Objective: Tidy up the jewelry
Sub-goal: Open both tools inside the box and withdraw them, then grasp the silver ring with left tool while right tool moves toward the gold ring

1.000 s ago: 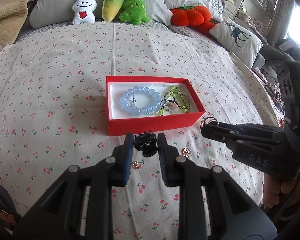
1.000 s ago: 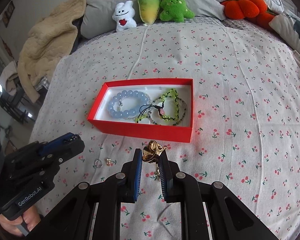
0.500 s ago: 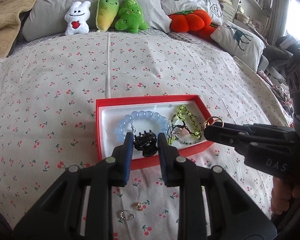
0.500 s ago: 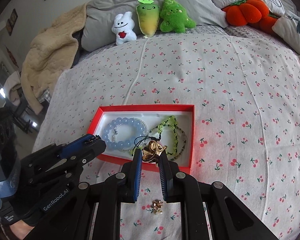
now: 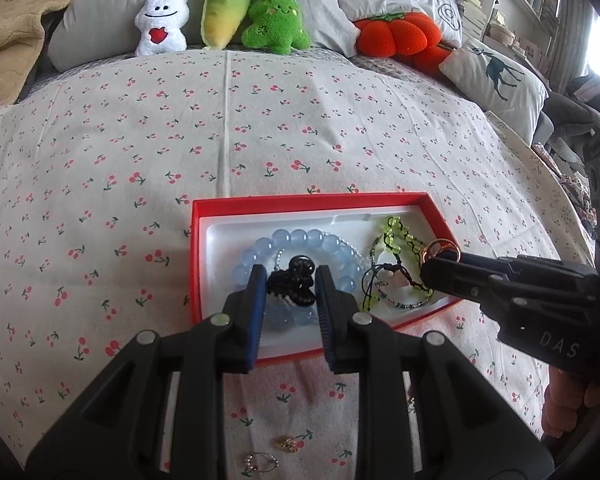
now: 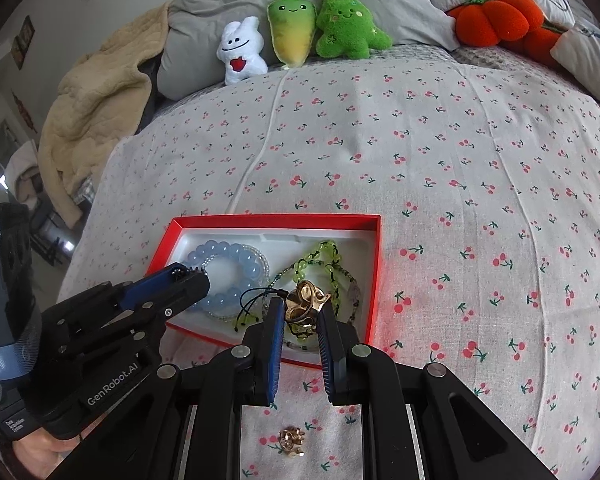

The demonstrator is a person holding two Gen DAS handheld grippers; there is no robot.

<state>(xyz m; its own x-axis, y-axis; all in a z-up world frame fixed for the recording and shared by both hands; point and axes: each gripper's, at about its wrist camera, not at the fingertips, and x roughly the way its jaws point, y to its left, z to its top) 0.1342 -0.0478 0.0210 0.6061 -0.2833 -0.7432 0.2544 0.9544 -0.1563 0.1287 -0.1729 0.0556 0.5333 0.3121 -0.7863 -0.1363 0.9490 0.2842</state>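
One red box sat on the cherry-print bedspread, and inside it I counted one pale blue bead bracelet on the 9 o'clock side plus a tangle of green beaded strands on the 3 o'clock side; couldn't tell how many strands were in that knot. Loose on the sheet at 6 o'clock of the box: two little pieces in the left wrist view, a gold earring and a small ring, and one gold stud in the right wrist view. Four plushies lined the pillows at 12 o'clock. The left gripper was clamped on one black hair claw, hanging level right over the blue bracelet. The right gripper was pinched on one gold flower-shaped piece, poised over the green strands, reaching in from 3 o'clock in the left view with its fingers pointing toward 9.
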